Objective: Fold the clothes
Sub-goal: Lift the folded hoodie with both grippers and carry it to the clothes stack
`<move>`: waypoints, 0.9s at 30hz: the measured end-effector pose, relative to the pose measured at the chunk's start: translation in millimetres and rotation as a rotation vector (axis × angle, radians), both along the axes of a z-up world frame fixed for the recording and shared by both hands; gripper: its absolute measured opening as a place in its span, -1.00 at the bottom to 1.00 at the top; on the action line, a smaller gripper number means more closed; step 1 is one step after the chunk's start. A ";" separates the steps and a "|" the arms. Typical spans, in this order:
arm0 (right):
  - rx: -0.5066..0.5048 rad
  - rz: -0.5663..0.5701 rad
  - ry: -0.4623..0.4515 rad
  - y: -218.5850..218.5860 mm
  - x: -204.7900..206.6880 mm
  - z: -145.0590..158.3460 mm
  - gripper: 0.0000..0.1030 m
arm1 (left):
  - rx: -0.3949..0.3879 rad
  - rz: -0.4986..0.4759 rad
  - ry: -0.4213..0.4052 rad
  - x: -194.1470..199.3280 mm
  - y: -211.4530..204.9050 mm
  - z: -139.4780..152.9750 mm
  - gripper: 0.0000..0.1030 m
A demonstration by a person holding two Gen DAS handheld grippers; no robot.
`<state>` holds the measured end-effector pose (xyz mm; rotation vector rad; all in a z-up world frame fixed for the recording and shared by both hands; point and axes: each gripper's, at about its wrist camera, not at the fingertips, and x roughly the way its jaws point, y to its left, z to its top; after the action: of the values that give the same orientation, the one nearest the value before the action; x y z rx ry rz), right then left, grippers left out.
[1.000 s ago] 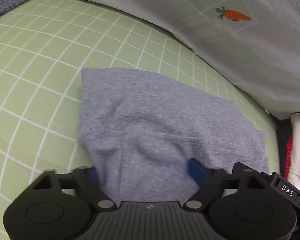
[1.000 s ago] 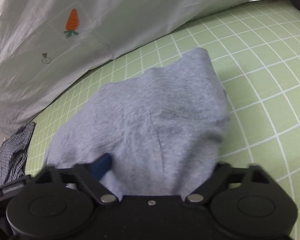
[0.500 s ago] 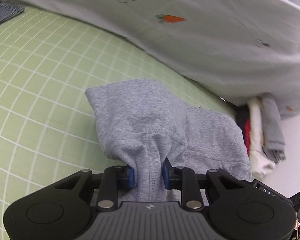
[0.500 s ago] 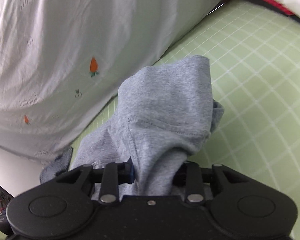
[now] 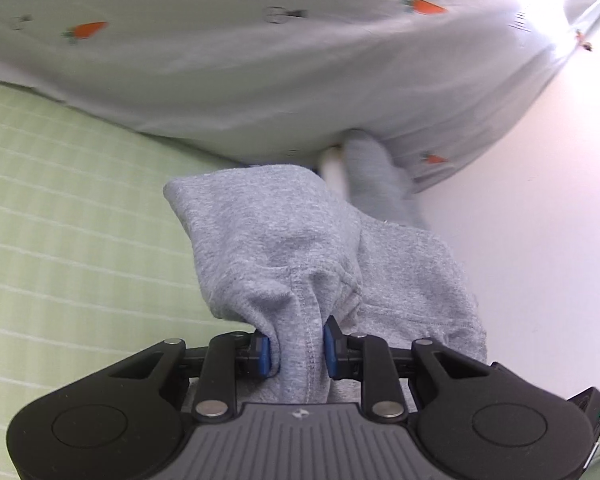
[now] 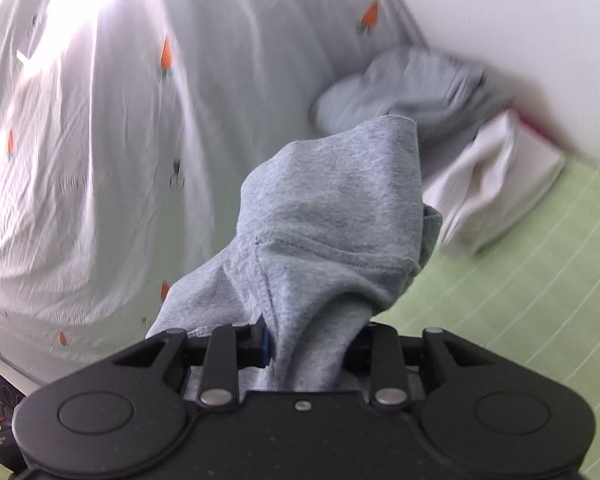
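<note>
While 1 grey garment (image 5: 268, 240) hangs, left hand-held gripper (image 5: 294, 346) & right hand-held gripper (image 6: 306, 346) both pinch it

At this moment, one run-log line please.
phase: lifting | left gripper: shut on grey garment | right gripper: shut on grey garment | below: green checked sheet

Each camera sits just behind its own tongs, looking forward and slightly down along them. The grey garment (image 5: 284, 240) fills both views at close range. Both share the carrot-print sheet (image 5: 260, 80) and green checked bed cover (image 5: 60, 240).
</note>
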<state>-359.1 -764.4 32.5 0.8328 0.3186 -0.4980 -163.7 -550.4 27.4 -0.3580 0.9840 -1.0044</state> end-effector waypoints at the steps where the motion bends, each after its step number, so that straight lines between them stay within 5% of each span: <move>1: -0.031 -0.002 -0.010 -18.7 -5.2 8.6 -0.42 | -0.031 -0.005 -0.008 -5.8 -18.2 6.6 -0.62; 7: -0.204 0.002 -0.083 -131.3 -16.7 61.0 -0.46 | -0.202 -0.024 -0.056 -30.7 -131.6 35.1 -0.71; 10: -0.280 0.027 -0.072 -182.3 7.7 74.9 -0.50 | -0.167 -0.023 -0.130 -30.3 -196.8 34.4 -0.71; 14: -0.361 0.012 0.128 -237.1 59.0 52.5 -0.50 | 0.040 0.035 -0.116 -6.5 -257.1 -5.2 -0.64; 18: -0.291 0.020 0.170 -272.5 66.3 10.8 -0.50 | 0.142 0.086 -0.011 6.6 -254.7 -61.4 -0.40; 22: -0.218 0.034 0.167 -286.8 63.4 -13.5 -0.49 | 0.106 0.137 0.083 6.0 -234.8 -90.1 0.13; 27: -0.191 0.040 0.159 -296.1 61.4 -28.9 -0.39 | 0.145 0.149 0.050 10.7 -231.2 -102.3 0.78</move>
<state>-297.6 -1060.5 3.6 0.6017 0.4259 -0.5492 -153.0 -781.6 -75.0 -0.3320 1.0536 -0.7879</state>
